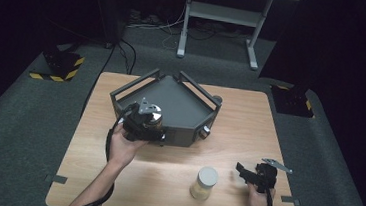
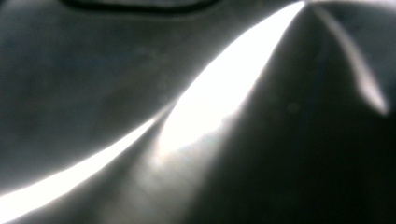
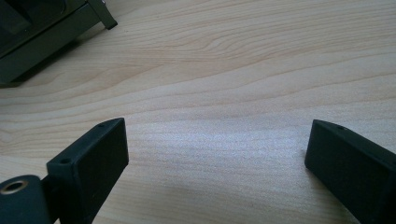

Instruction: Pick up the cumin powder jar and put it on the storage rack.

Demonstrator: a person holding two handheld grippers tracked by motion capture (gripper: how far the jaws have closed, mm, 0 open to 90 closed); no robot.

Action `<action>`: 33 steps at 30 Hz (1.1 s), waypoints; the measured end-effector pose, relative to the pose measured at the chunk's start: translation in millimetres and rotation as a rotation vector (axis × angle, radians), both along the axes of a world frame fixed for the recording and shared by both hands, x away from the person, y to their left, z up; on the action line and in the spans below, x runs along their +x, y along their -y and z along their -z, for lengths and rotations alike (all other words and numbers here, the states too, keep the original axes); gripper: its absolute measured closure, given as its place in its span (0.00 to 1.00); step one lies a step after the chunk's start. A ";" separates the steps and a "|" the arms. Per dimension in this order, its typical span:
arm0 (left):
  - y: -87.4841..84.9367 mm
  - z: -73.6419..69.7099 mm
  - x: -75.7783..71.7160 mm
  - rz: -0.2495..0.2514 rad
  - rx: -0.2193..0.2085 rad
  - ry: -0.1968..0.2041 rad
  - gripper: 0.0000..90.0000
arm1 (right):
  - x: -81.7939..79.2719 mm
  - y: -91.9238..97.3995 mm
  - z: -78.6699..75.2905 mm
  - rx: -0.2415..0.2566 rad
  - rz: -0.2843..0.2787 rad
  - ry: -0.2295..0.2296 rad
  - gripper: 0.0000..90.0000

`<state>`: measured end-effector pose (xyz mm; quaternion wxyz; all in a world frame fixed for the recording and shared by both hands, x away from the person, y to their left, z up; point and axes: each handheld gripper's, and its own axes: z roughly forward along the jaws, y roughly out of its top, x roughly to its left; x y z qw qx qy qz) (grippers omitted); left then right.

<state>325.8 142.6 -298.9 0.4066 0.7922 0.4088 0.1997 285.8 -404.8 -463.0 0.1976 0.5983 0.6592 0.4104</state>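
While the left gripper (image 1: pixel 145 122) is being held over the front edge of the grey tray (image 1: pixel 181 100), its jaws are being kept closed on a jar (image 1: pixel 152 116). The right gripper (image 1: pixel 255 175) is being rested on the desk (image 1: pixel 240 118), jaws wide apart and holding nothing, just beside a second jar (image 1: pixel 204 183).

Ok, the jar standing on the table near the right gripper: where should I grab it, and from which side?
Probably take the jar around its body just under the pale lid, coming in level from its right, where the open right gripper waits. It stands upright and round, apart from the grey tray, so both flanks look free.
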 end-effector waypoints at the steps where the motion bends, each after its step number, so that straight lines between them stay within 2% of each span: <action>1: 0.7 -1.1 1.7 -0.003 0.002 0.003 0.35 | 0.0 0.0 0.0 -0.001 0.000 0.000 0.06; 6: 4.7 -5.2 16.5 -0.031 0.006 0.008 0.35 | 0.0 0.5 0.2 0.002 -0.001 0.001 0.06; 7: 6.4 -1.0 18.4 -0.053 -0.018 0.019 0.35 | 0.0 0.7 0.3 0.002 -0.002 0.001 0.06; 8: 7.2 -0.4 21.7 -0.063 -0.023 0.017 0.35 | 0.0 0.7 0.3 0.002 -0.001 0.001 0.06; 18: 17.2 6.5 47.7 -0.120 -0.038 0.015 0.35 | 0.2 1.4 0.4 0.005 -0.005 0.001 0.06; 19: 14.6 -0.3 53.7 -0.092 0.005 -0.011 0.35 | 0.2 1.4 0.4 0.005 -0.005 0.001 0.06; 23: 18.0 3.0 62.4 -0.109 0.014 -0.018 0.35 | 0.1 1.5 0.4 0.006 -0.005 0.001 0.06; 24: 22.9 14.8 60.0 -0.158 -0.051 0.009 0.35 | 0.1 1.5 0.5 0.006 -0.005 0.001 0.06; 25: 18.8 5.1 66.7 -0.120 0.017 -0.026 0.35 | 0.1 1.6 0.5 0.006 -0.005 0.001 0.06; 33: 22.5 11.2 74.5 -0.146 0.043 -0.035 0.35 | 0.0 1.6 0.6 0.006 -0.005 0.002 0.06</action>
